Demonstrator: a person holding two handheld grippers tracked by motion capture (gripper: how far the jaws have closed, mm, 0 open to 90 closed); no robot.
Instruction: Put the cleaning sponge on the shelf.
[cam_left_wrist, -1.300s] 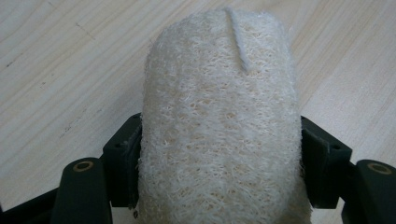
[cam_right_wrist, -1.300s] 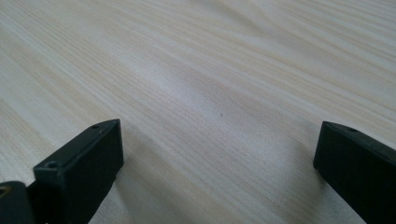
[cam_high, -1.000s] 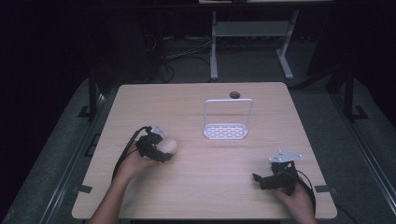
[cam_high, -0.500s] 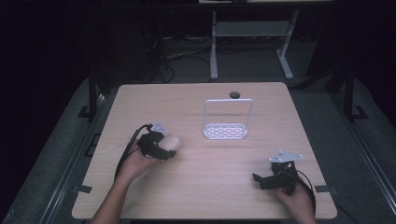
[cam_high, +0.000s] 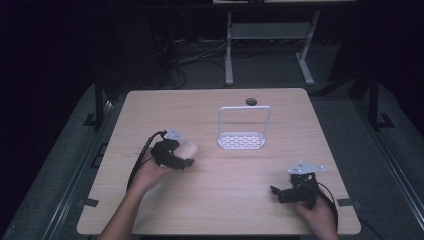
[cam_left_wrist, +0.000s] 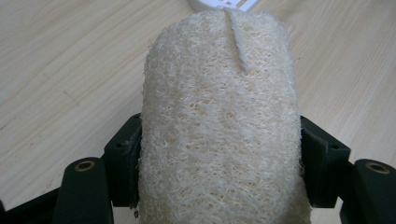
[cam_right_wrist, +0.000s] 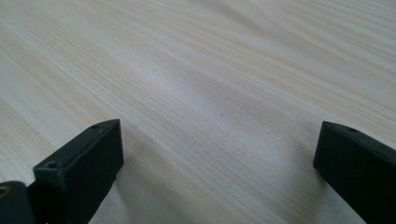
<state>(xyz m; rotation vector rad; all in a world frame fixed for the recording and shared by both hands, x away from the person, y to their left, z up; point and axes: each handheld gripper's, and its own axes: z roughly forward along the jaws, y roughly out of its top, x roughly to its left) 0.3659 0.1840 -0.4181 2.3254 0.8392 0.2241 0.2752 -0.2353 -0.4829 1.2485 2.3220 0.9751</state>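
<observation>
the high view looks forward and down from above the person's side, taking in the whole wooden table (cam_high: 220, 200). the left gripper view sits very close behind a loofah sponge (cam_left_wrist: 219, 126), facing the white rack (cam_left_wrist: 224, 4), which the high view shares (cam_high: 242, 141). the right gripper view looks low and close across bare tabletop (cam_right_wrist: 210, 70).

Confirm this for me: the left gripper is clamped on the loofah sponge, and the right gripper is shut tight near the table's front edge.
Not quite. The right gripper is open: the right gripper view shows its jaws wide apart over bare table. The left gripper does clamp the loofah sponge.
</observation>
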